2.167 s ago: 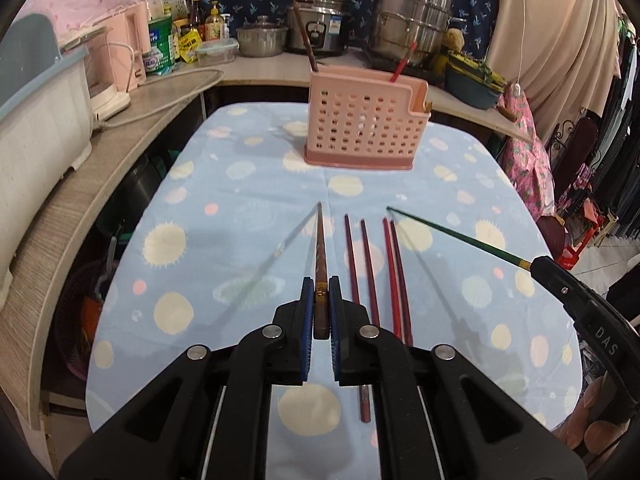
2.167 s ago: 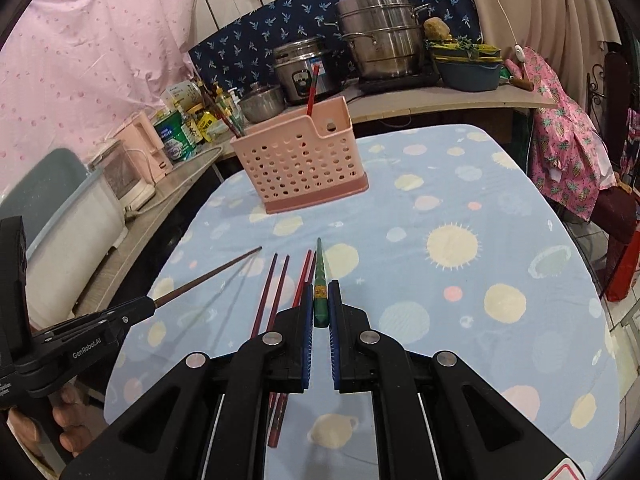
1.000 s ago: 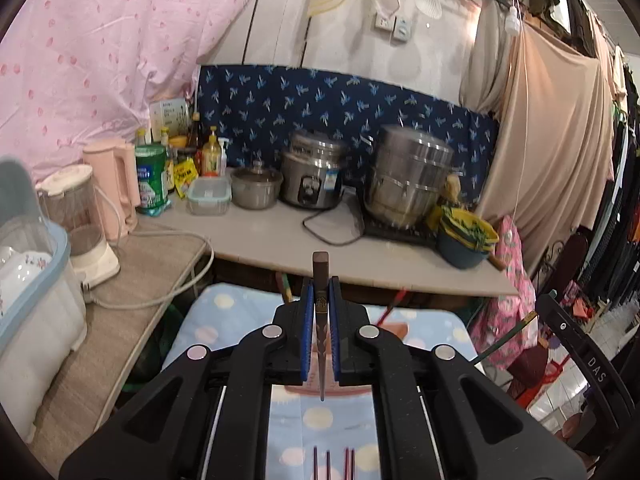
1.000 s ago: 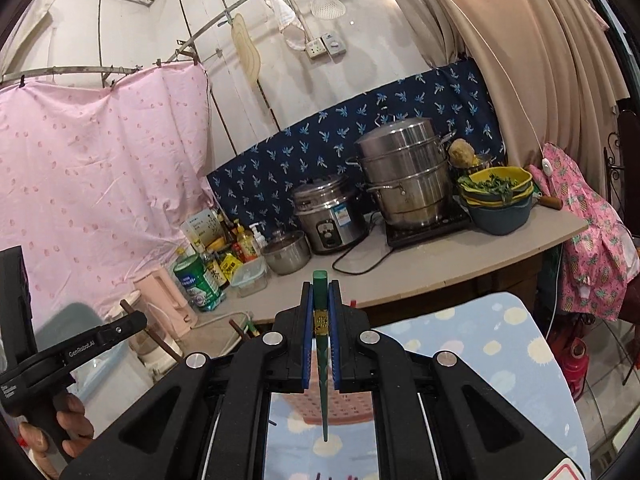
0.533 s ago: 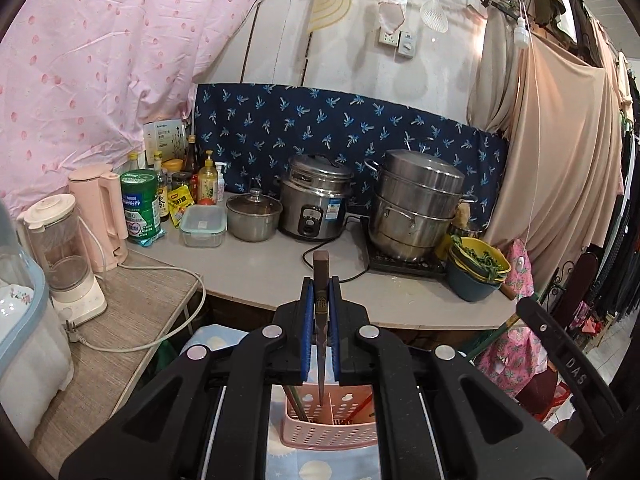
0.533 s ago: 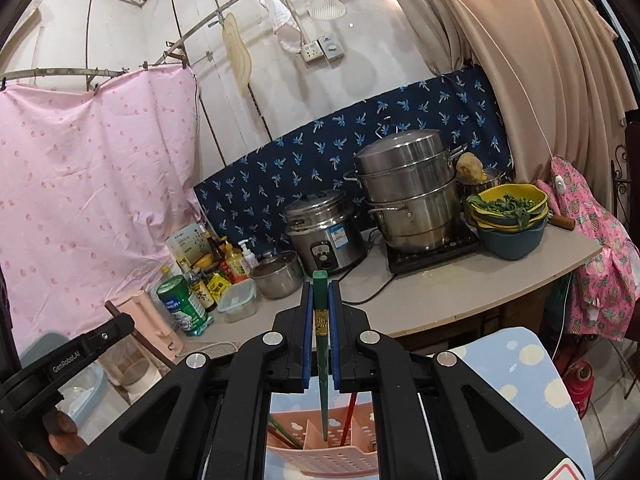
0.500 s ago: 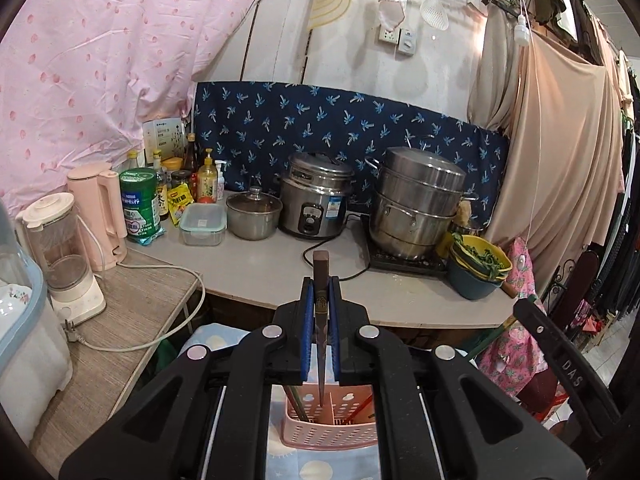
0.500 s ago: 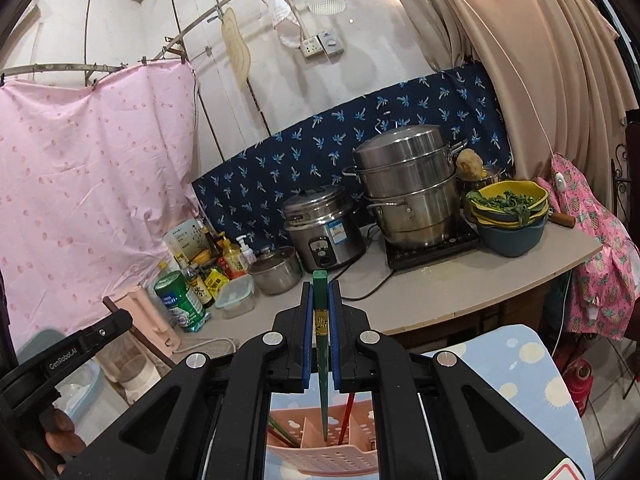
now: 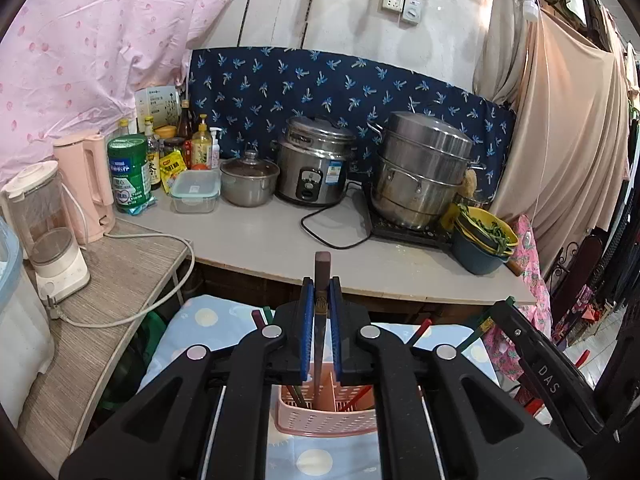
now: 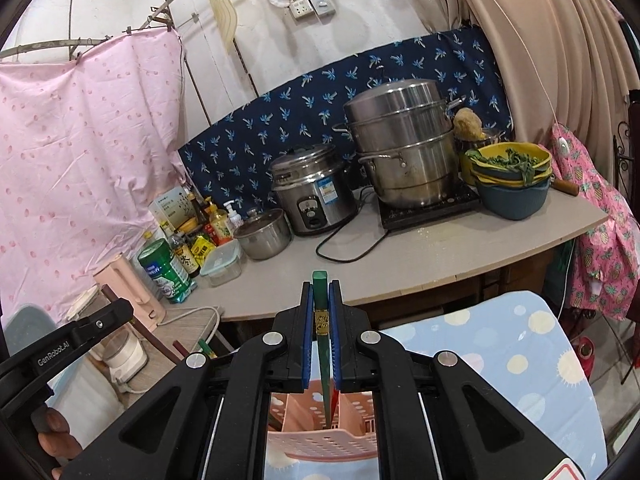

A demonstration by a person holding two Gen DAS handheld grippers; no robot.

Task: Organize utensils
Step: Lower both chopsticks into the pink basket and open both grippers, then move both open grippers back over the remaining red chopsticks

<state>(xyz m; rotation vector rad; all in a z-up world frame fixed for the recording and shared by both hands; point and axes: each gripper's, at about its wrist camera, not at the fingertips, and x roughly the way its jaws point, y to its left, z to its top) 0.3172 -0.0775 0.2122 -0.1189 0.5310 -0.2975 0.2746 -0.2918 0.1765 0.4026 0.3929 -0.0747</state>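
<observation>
My left gripper (image 9: 321, 312) is shut on a dark brown chopstick (image 9: 320, 344), held upright with its tip down inside the pink perforated utensil basket (image 9: 324, 420). My right gripper (image 10: 321, 320) is shut on a green chopstick (image 10: 323, 352), also upright, its tip inside the same pink basket (image 10: 320, 440). The basket holds a red chopstick (image 9: 420, 330) and a dark one (image 9: 258, 316) leaning in it. The right gripper's body (image 9: 540, 372) shows at the right of the left wrist view; the left gripper's body (image 10: 68, 344) shows at the left of the right wrist view.
The basket stands on a table with a blue spotted cloth (image 10: 540, 360). Behind it a grey counter (image 9: 260, 240) carries a rice cooker (image 9: 314, 172), a steel steamer pot (image 9: 420, 180), a small pot (image 9: 248, 178), bottles, a pink kettle (image 9: 86, 184) and bowls of greens (image 10: 508, 172).
Both grippers have tilted up from the table and moved over the basket, then lowered; the two chopstick tips now reach down inside the basket.
</observation>
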